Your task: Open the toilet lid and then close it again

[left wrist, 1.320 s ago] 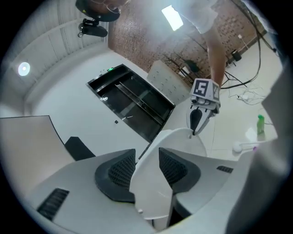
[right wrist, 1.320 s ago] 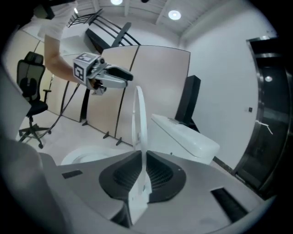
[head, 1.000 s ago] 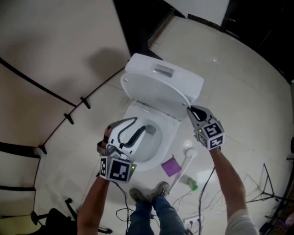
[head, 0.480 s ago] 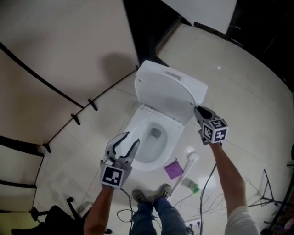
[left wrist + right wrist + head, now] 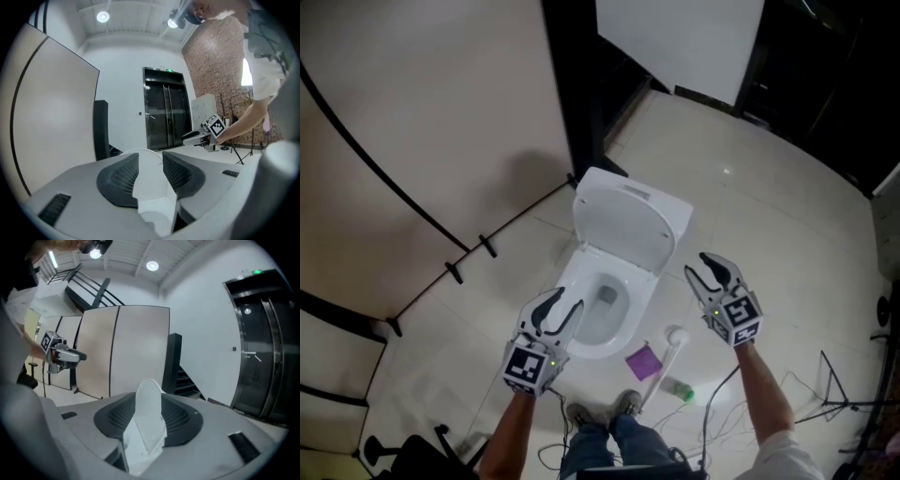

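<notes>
Toilet lid point(image 5: 623, 225) is upright, leaning back on the tank point(image 5: 675, 208), and the bowl point(image 5: 602, 309) is exposed. I'd call the opening half done; closing is what's left.

Right gripper point(image 5: 701, 269): jaws have just been opening and now stand part spread with nothing in them. Its own view only shows the lid far off through the gap. It sits right of the bowl, clear of the lid.

Left gripper point(image 5: 565, 302): jaws spread wide, empty, hanging over the bowl's front-left rim.

Pose: both forearms are stretched forward from the bottom of the head view. Both grippers point roughly level toward the toilet, one on each side of the bowl.

Next move, my read:
- Bring one gripper to the lid's top edge.
- Catch it with a jaw and tip it forward past balance.
- Ride it down so it doesn't slam.
</notes>
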Available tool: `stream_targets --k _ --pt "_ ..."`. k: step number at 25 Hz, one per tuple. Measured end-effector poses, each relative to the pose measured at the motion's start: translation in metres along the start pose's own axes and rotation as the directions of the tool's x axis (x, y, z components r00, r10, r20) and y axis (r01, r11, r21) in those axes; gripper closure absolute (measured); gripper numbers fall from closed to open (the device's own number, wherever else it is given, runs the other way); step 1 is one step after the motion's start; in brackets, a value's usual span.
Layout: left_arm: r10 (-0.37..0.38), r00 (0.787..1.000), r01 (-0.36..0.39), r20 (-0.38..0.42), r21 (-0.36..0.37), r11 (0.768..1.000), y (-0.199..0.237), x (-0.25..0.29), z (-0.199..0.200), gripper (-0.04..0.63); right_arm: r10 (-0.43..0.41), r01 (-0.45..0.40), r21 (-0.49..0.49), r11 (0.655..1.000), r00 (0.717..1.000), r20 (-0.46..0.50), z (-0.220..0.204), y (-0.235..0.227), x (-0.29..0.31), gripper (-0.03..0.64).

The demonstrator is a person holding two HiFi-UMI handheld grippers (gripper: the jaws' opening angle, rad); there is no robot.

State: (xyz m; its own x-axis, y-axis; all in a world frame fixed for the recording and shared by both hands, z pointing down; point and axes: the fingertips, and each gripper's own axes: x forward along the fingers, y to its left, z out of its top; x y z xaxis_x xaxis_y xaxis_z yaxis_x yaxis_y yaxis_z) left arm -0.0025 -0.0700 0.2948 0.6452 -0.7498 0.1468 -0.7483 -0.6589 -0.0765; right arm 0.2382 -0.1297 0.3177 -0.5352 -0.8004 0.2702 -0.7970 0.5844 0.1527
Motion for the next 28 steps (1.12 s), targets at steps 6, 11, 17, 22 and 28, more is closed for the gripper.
stream_targets --k 6,11,17,22,28 --pt "-0.053 0.997 0.058 0.050 -0.110 0.992 -0.024 -0.039 0.048 0.442 0.012 -0.009 -0.049 0.999 0.999 0.049 0.056 0.071 -0.057 0.449" --pt "-0.072 0.996 0.080 0.055 -0.156 0.984 -0.043 -0.077 0.054 0.442 0.037 -0.040 0.049 0.998 0.997 0.069 0.065 0.132 -0.082 0.449" --pt "-0.107 0.993 0.113 0.041 -0.182 0.977 -0.066 -0.105 0.053 0.442 0.082 -0.085 0.026 0.996 0.994 0.071 0.070 0.186 -0.087 0.449" --pt "-0.108 0.993 0.113 0.042 -0.168 0.979 -0.077 -0.110 0.059 0.442 0.105 -0.106 0.002 0.994 0.992 0.076 0.077 0.194 -0.096 0.449" --pt "-0.093 0.996 0.094 0.013 -0.157 0.983 -0.081 -0.107 0.057 0.446 0.117 -0.118 0.005 0.993 0.990 0.072 0.070 0.195 -0.101 0.449"
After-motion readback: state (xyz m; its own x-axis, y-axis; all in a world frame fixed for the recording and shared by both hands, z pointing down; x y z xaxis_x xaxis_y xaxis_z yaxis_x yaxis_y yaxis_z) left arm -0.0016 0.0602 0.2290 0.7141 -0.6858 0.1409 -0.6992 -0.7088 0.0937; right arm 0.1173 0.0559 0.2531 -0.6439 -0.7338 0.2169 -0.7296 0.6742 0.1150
